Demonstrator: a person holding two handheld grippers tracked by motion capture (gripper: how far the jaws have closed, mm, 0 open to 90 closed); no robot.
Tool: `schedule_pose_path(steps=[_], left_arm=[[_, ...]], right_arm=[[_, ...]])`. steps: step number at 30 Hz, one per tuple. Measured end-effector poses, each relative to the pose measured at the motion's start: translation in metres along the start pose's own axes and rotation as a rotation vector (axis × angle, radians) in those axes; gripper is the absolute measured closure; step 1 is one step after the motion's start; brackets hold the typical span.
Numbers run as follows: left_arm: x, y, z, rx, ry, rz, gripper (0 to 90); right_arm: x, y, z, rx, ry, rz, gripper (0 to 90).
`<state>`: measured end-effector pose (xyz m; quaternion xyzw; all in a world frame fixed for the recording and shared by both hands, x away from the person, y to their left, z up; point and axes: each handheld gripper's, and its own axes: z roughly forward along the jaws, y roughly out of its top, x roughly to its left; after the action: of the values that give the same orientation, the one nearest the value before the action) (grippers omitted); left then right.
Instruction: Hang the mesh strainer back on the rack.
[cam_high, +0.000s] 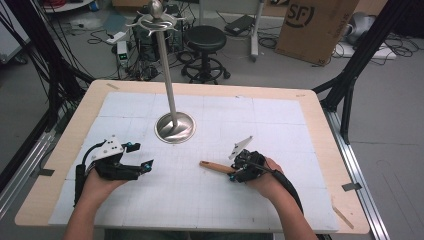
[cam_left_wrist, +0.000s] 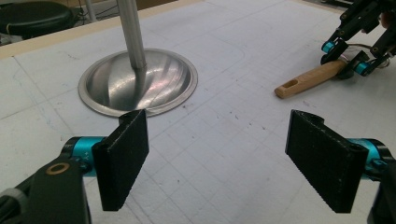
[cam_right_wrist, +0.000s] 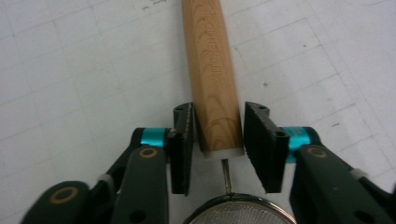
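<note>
Two risks stand out: the right gripper (cam_right_wrist: 218, 135), clamped on the strainer's wooden handle (cam_right_wrist: 212, 70) lying on the table (cam_high: 210, 200) right of the metal stand (cam_high: 174, 125), grips its very end, so lifting may tip or swing it, while the left gripper (cam_left_wrist: 229, 154) gapes idle.

Lab: cables (cam_high: 30, 55), frame struts (cam_high: 357, 60) (cardboard box (cam_high: 315, 25)).

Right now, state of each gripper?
Left gripper: open, nothing between the jaws.
Right gripper: closed on the wooden handle of a small mesh strainer lying on the table.
</note>
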<state>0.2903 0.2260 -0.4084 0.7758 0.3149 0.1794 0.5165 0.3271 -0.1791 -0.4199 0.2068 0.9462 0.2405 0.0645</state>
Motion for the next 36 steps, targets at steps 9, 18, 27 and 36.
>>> schedule_pose_path(steps=[9, 18, 27, 36], left_arm=[[0.0, 0.0, 0.0, 0.0, 0.0, -0.001, 22.2], [0.0, 0.0, 0.0, 0.002, 0.0, -0.002, 22.2], [0.0, 0.0, 0.0, 0.002, -0.002, -0.004, 22.2], [-0.001, 0.0, 0.001, 0.009, -0.005, 0.0, 22.2]], right_arm=[[-0.001, 0.002, 0.0, 0.018, -0.004, 0.046, 67.5], [0.0, 0.008, 0.0, 0.053, 0.0, 0.042, 64.3], [0.0, 0.013, 0.001, 0.117, 0.003, 0.016, 64.2], [0.0, 0.021, 0.003, 0.17, 0.009, -0.005, 66.9]])
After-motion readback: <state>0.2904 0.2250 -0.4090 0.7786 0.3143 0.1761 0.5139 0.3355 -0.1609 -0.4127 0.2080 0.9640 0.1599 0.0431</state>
